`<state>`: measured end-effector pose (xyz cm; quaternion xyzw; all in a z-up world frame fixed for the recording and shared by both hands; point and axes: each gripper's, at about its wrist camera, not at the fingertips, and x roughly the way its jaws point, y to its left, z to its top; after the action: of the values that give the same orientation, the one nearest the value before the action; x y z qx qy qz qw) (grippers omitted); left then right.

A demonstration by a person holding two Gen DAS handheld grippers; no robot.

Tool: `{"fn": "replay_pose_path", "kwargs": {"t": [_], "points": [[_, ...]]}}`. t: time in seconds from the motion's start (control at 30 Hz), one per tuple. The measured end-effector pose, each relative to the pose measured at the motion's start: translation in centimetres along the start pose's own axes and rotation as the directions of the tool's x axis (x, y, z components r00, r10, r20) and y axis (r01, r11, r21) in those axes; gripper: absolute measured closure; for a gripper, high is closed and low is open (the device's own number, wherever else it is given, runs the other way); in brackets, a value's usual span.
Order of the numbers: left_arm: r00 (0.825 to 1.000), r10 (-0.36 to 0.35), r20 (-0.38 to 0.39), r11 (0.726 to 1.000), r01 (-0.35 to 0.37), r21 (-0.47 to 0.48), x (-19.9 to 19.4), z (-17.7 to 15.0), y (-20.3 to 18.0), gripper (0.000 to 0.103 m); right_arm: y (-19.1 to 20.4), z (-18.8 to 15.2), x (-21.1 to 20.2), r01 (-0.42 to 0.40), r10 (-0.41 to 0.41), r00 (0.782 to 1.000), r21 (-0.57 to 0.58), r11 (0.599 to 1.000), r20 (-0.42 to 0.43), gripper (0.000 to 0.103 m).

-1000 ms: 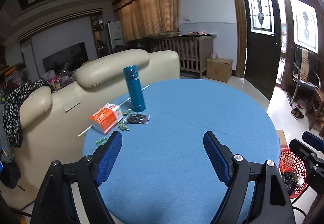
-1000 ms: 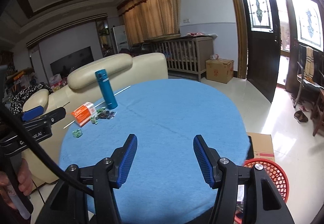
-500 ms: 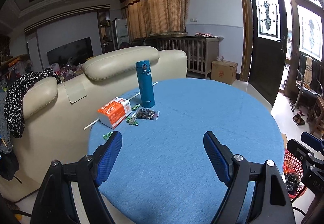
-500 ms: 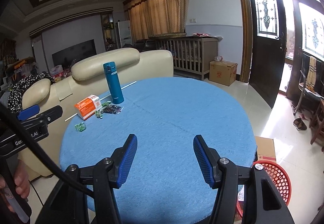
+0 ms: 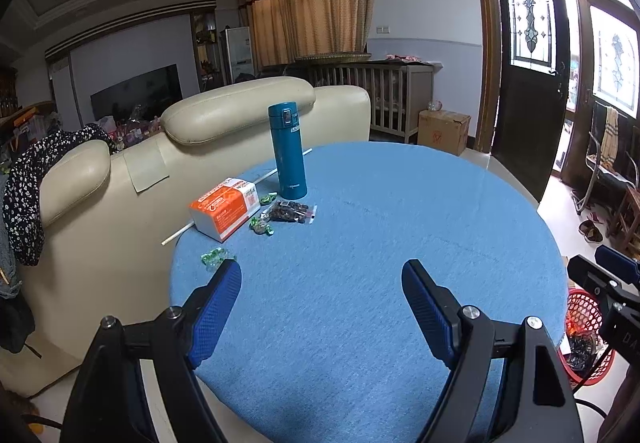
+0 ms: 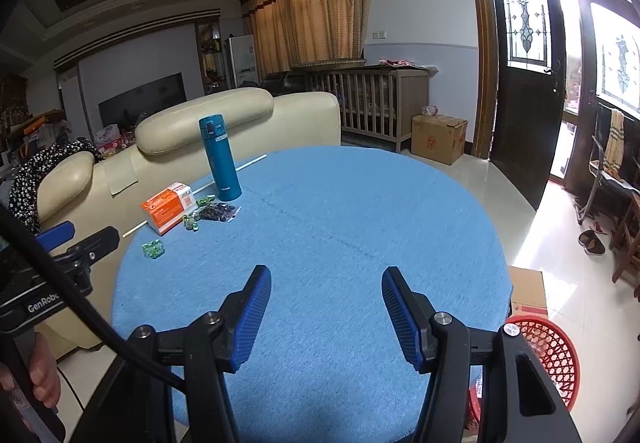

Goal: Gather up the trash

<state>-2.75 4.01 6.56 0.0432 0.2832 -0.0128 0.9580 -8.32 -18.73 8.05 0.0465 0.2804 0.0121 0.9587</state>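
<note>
Both views have swung a bit since a second ago: the bottle (image 5: 287, 151) and the litter sit further right in frame now, and the tilt has levelled out. Nothing on the table has shifted.

Trash first. The wrappers (image 5: 262, 225) are ahead and left of the left gripper (image 5: 322, 297), just beside the orange box (image 5: 225, 207), with a dark packet (image 5: 291, 211) in front of the bottle. One stray wrapper (image 5: 217, 257) lies just past the left fingertip, near the table edge. From the right gripper (image 6: 326, 305) the whole lot is well off to the front-left. The red bin (image 6: 554, 357) sits on the floor low on the right, beside the table.

Both grippers hang over the cloth with jaws spread wide and nothing between them.

My take: the left one is better placed, so I'd grab the stray wrapper first. Those crinkly wrappers are flat and light, so come down steep and pinch right at the cloth. Watch the bottle, it's tall and probably tips easily. The white stick (image 5: 176, 237) pokes out under the box over the edge, so nudging the box might drop it.

The table (image 5: 400, 227) is round with a blue cloth. Behind it there's a cream sofa (image 5: 236, 113), then a crib (image 5: 384, 95), curtains, a cardboard box (image 5: 443, 131) and a dark door (image 5: 528, 75) standing open on the right.
</note>
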Motion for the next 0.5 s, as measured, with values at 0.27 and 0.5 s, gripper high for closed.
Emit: {"fn": "replay_pose_path", "kwargs": {"t": [0.27,0.5], "points": [[1.000,0.003,-0.029,1.000,-0.003,0.000,1.3,-0.2,0.2,0.020,0.0,0.1,1.4,0.002,-0.002,1.000,0.006,1.000,-0.015,0.041],[0.998,-0.004,-0.067,1.000,0.005,0.016,3.2,-0.1,-0.5,0.020,-0.7,0.3,3.3,0.010,-0.009,0.999,0.022,1.000,-0.036,0.041]]}}
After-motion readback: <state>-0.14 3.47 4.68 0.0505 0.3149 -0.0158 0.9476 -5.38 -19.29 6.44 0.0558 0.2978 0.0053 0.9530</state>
